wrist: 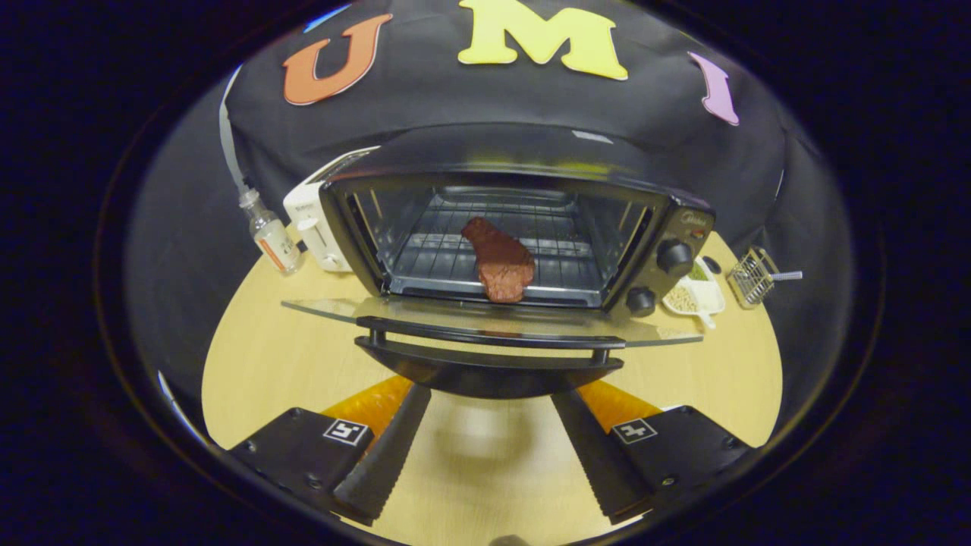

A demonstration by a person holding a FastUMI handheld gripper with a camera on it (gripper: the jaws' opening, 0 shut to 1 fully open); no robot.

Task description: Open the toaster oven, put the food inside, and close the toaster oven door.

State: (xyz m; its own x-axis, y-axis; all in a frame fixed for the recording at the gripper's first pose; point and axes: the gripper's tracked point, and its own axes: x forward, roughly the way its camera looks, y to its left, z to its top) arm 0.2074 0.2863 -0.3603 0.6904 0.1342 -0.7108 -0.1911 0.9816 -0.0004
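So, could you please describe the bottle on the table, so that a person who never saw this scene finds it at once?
Start at the black toaster oven, its glass door lying open beyond the gripper, whose fingers are open and hold nothing. A white toaster stands against one side of it. Beyond that is the bottle: small, clear, upright, the only glass container there.

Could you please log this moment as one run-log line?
gripper: open, empty, below door handle | toaster oven door: open flat | food: on rack inside | remaining: close door
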